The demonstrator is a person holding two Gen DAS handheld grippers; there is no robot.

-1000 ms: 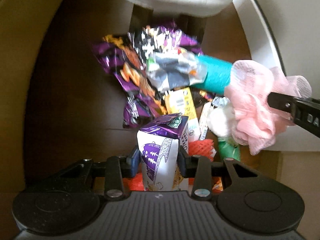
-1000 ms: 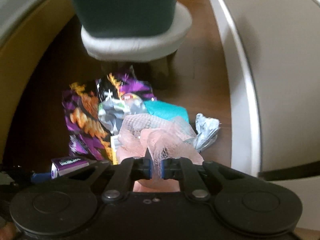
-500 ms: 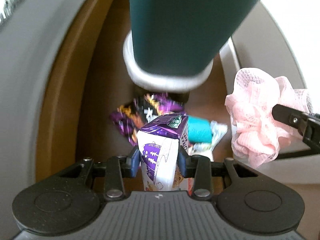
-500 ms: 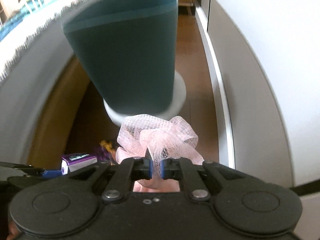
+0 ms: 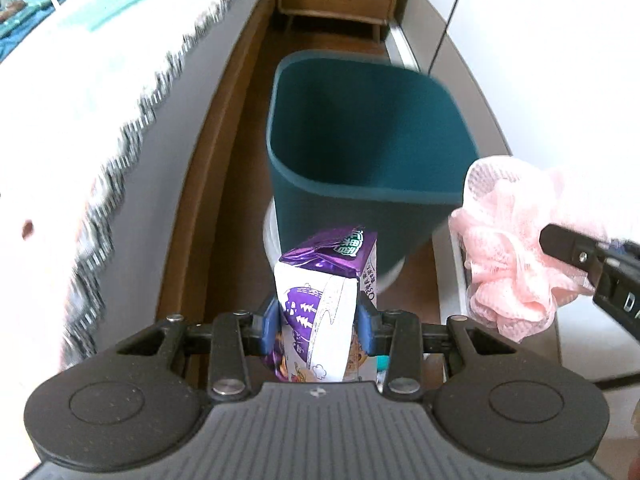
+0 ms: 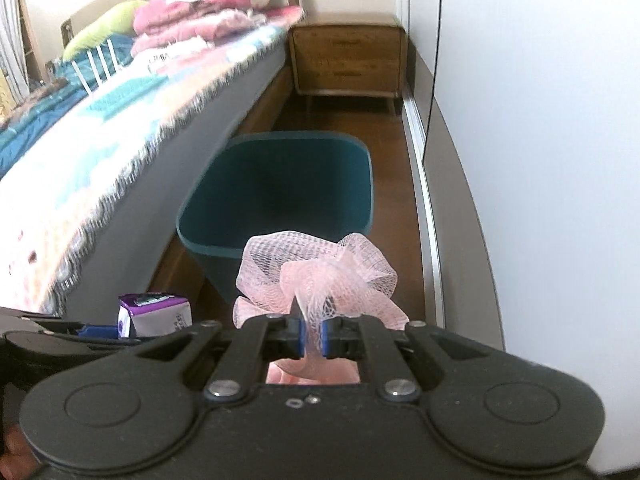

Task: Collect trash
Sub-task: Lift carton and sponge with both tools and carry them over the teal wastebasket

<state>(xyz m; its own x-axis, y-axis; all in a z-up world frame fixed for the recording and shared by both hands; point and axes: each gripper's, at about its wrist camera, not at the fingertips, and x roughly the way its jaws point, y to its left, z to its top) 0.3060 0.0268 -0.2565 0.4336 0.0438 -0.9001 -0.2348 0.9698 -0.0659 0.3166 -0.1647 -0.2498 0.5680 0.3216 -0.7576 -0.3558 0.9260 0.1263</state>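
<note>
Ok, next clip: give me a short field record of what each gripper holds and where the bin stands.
left gripper: jaws shut on purple and white carton, upright
right gripper: jaws shut on pink mesh puff
bin: teal, open, on wooden floor between bed and white wall
both items: short of the bin, not yet dropped

Left tool (image 5: 317,327) black, blue pads (image 5: 269,326), silver screws, right tool (image 6: 311,337) alike
</note>
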